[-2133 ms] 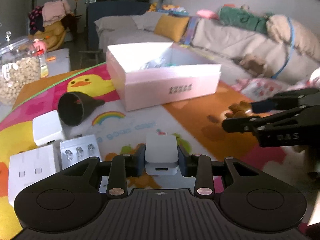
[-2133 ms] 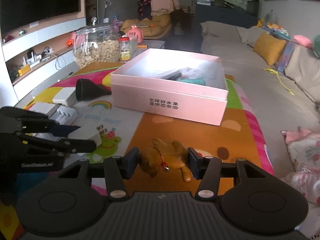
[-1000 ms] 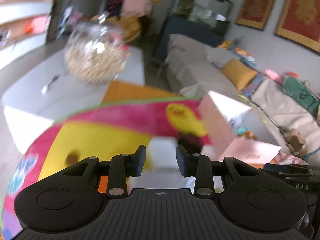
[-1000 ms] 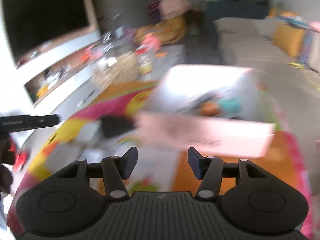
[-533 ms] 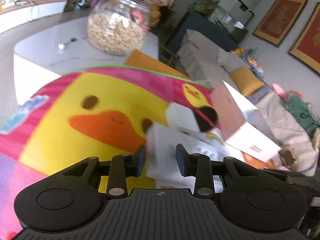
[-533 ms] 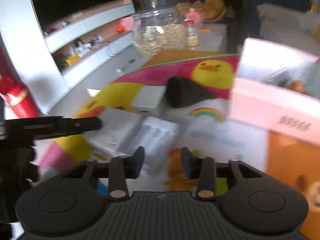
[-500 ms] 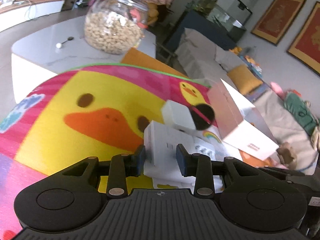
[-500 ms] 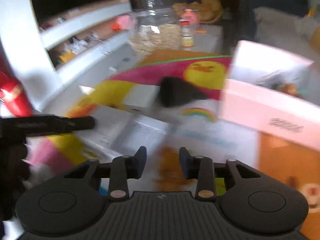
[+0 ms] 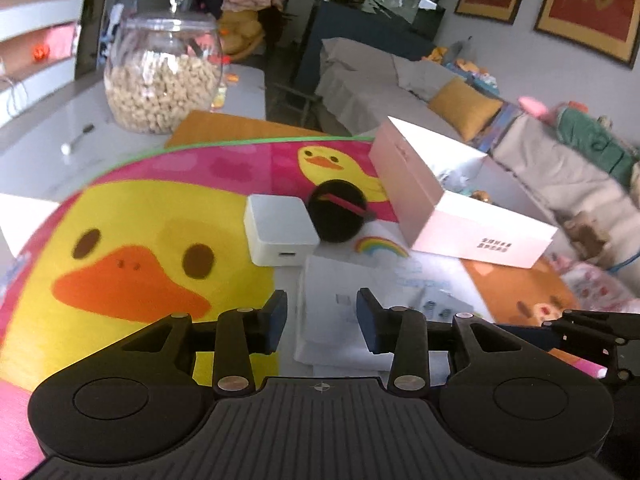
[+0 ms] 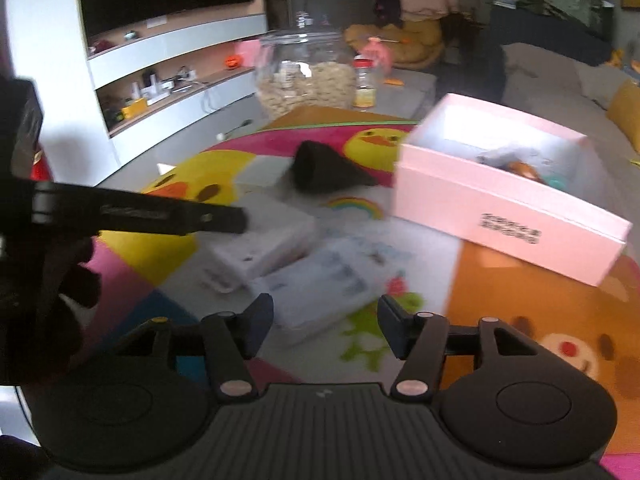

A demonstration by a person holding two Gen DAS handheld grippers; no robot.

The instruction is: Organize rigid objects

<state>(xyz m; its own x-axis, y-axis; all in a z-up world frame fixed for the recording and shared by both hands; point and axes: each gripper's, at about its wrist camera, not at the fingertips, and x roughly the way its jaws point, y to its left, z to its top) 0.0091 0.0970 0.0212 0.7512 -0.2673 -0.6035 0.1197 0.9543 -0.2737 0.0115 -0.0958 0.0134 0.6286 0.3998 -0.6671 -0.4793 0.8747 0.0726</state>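
both tongs came away from the pink box [image 10: 500,216] empty: about two seconds ago the left tongs [image 9: 322,318] were clamped on a small white charger and the right tongs [image 10: 325,326] on a brown figurine, and neither piece is between the pads now, so two deliveries look done and the next pick is being lined up. the jaws of both have just been opening; they stand apart with nothing clamped. the left pair hangs over a flat white adapter [image 9: 340,308] near the front edge of the worktop, part of it showing in the gap, the pads apparently not pressing it. the right pair hovers just short of a blurred clear pack [image 10: 332,280] beside it. a white cube charger [image 9: 280,230] and a black funnel [image 9: 338,216] lie towards the middle, just beside the box's near corner. inside the open box a brown piece [image 10: 522,169], something teal and pale wrapping show; the rest is hidden by its wall. at the far edge a lidded glass jar [image 9: 162,80] is filled with pale nuts.
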